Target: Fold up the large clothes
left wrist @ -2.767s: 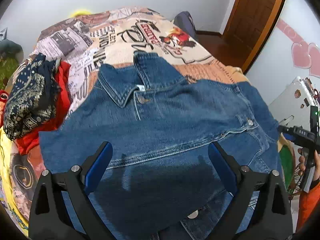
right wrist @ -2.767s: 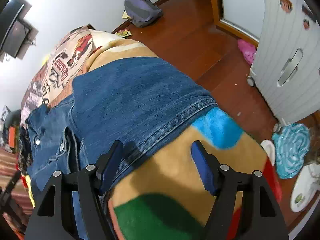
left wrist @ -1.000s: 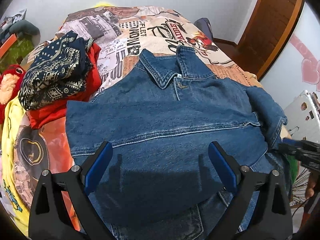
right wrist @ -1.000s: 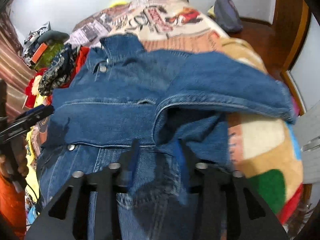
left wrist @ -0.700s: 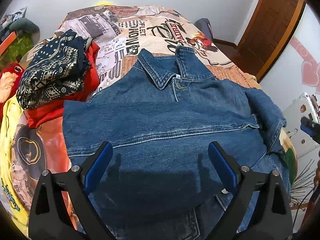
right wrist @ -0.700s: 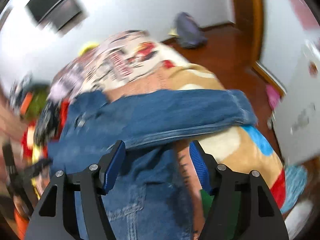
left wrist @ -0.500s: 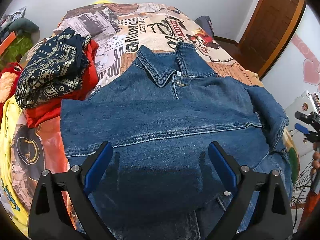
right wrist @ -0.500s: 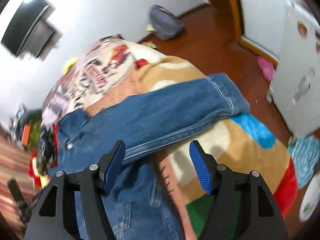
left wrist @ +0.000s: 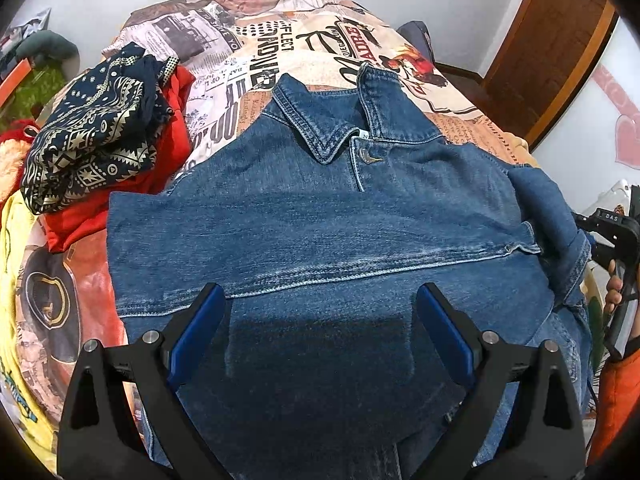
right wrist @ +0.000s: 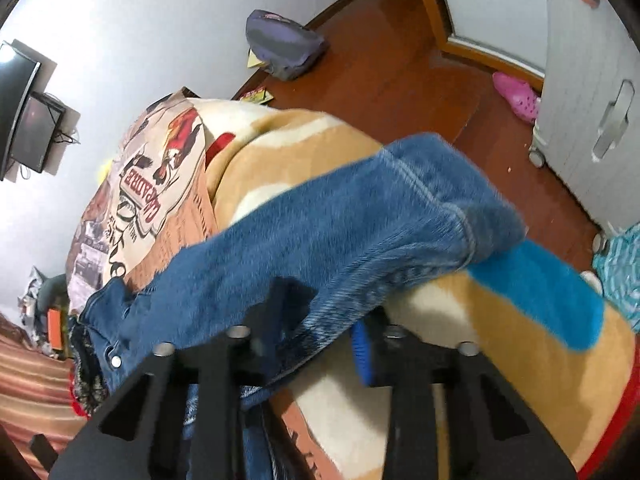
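A blue denim jacket (left wrist: 320,216) lies face up on the bed, collar away from me, with its left sleeve folded across the chest. My left gripper (left wrist: 320,304) hovers open over the jacket's lower half, nothing between its blue pads (left wrist: 198,328). The jacket's right sleeve (right wrist: 360,224) lies out over the blanket at the bed's right side. My right gripper (right wrist: 320,328) is closing its jaws on the sleeve's lower edge, and denim is bunched between them. In the left wrist view that gripper (left wrist: 612,232) shows at the jacket's right edge, held by a hand.
A pile of red and dark patterned clothes (left wrist: 96,136) sits on the bed left of the jacket. Right of the bed are wooden floor (right wrist: 400,72), a grey bag (right wrist: 284,44), a pink shoe (right wrist: 516,92) and a white cabinet (right wrist: 592,92).
My right gripper swung from above the jacket to the bed's right side, rolled, dropped to the sleeve and narrowed its jaws onto the sleeve's edge. The left gripper stayed put.
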`<state>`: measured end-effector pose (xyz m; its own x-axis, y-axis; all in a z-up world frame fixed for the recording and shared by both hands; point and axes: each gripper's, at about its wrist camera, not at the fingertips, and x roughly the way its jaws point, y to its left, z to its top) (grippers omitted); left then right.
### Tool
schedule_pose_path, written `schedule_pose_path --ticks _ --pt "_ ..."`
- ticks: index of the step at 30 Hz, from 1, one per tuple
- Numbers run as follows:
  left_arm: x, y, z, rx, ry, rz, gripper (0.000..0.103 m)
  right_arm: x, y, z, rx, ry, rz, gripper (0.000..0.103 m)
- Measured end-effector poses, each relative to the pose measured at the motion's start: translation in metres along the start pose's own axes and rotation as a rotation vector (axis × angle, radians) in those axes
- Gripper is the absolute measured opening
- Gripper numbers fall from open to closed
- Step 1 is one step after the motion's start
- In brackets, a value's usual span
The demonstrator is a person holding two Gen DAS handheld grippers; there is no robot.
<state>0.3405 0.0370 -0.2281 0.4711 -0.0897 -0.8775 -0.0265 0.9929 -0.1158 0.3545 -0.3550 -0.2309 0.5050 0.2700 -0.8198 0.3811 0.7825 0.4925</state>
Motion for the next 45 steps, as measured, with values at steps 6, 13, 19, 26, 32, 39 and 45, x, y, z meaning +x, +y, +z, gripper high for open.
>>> schedule_pose_path --ticks 6,13,19,26,32,39,45 --pt "-0.014 -0.004 0.002 0.019 -0.041 -0.003 0.097 -0.032 0.027 0.004 -0.121 -0.108 -0.026 0.010" --pt "-0.047 -0.006 -0.002 0.041 -0.119 -0.021 0.097 -0.084 0.102 -0.007 -0.316 -0.212 0.067 0.009" --pt "-0.079 0.008 -0.007 0.032 -0.194 -0.019 0.097 -0.113 0.183 -0.049 -0.519 -0.220 0.203 0.008" --pt "-0.099 0.043 -0.020 -0.023 -0.230 -0.005 0.097 -0.081 0.260 -0.131 -0.741 -0.050 0.279 0.008" --pt "-0.104 0.077 -0.037 -0.093 -0.226 0.008 0.097 -0.018 0.287 -0.214 -0.926 0.195 0.236 0.008" --pt "-0.103 0.110 -0.056 -0.183 -0.199 0.021 0.097 0.015 0.286 -0.258 -1.071 0.386 0.124 0.019" --pt "-0.097 0.115 -0.060 -0.223 -0.175 0.002 0.097 -0.008 0.285 -0.234 -1.005 0.388 0.212 0.035"
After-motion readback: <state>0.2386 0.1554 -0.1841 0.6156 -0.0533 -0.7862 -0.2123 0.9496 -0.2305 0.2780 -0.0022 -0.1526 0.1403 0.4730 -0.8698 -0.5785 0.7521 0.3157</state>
